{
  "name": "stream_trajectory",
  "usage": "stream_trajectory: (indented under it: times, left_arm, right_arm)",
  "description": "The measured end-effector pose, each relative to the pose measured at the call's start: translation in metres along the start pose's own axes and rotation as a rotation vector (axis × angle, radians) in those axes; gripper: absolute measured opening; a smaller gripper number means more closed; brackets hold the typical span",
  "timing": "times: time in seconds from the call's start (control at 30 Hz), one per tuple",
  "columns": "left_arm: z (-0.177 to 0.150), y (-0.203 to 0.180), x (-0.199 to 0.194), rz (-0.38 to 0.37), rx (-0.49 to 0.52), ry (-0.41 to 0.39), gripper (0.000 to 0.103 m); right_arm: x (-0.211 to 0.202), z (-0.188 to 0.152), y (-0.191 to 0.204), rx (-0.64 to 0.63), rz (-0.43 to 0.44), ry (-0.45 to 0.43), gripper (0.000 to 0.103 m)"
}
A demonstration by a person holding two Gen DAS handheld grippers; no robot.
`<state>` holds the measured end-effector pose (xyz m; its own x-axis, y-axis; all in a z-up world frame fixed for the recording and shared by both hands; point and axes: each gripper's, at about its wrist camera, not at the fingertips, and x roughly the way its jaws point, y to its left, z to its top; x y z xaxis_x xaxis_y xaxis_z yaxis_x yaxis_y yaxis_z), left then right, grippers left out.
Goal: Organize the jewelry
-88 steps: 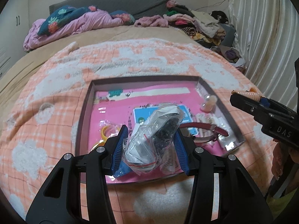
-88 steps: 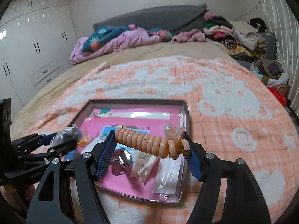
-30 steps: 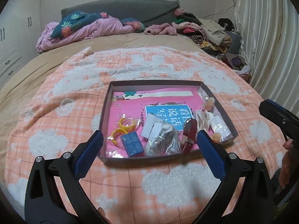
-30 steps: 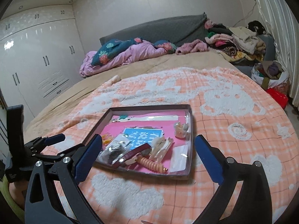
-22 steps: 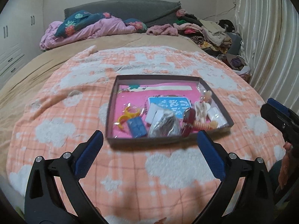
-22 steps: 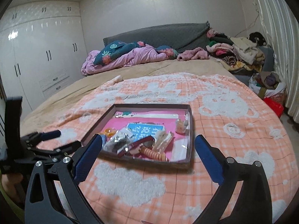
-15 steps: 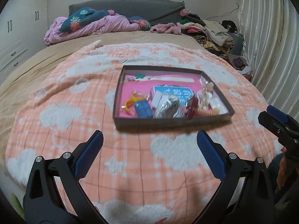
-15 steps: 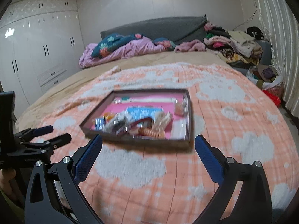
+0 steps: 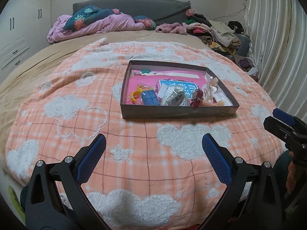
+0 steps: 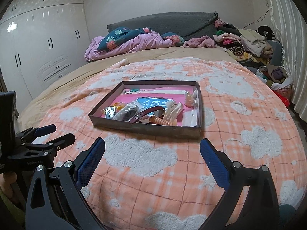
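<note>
A shallow grey box with a pink floor (image 9: 172, 113) (image 10: 145, 129) lies on the orange cloud-pattern blanket. Inside it are a clear bag of dark jewelry (image 9: 173, 99) (image 10: 126, 113), a coiled peach hair tie (image 9: 211, 103) (image 10: 163, 121), a red strap (image 9: 197, 97), a blue packet (image 9: 148, 98) and yellow rings (image 9: 136, 94). My left gripper (image 9: 153, 152) is open and empty, well short of the box. My right gripper (image 10: 152, 152) is open and empty, also short of the box. Each gripper shows at the edge of the other's view.
The blanket (image 9: 96, 115) covers the near end of a bed. A pink duvet (image 9: 99, 25) and a pile of clothes (image 9: 216, 30) lie at the far end. White wardrobes (image 10: 38, 48) stand on the left, a curtain (image 9: 274, 38) on the right.
Both grippers let go of the bag and the hair tie, which now lie in the box. Both have since pulled back and away from the box, still open.
</note>
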<state>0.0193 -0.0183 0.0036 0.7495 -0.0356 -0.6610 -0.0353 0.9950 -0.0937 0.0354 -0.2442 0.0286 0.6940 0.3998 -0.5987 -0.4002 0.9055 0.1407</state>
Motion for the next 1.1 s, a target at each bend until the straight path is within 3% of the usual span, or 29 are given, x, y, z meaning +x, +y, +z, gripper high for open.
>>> stream_trajectory:
  times: [1.1]
  left_arm:
    - [0.005, 0.004, -0.013, 0.022, 0.013, -0.002, 0.094]
  right_arm:
    - [-0.004, 0.003, -0.002, 0.02, 0.015, 0.008, 0.099]
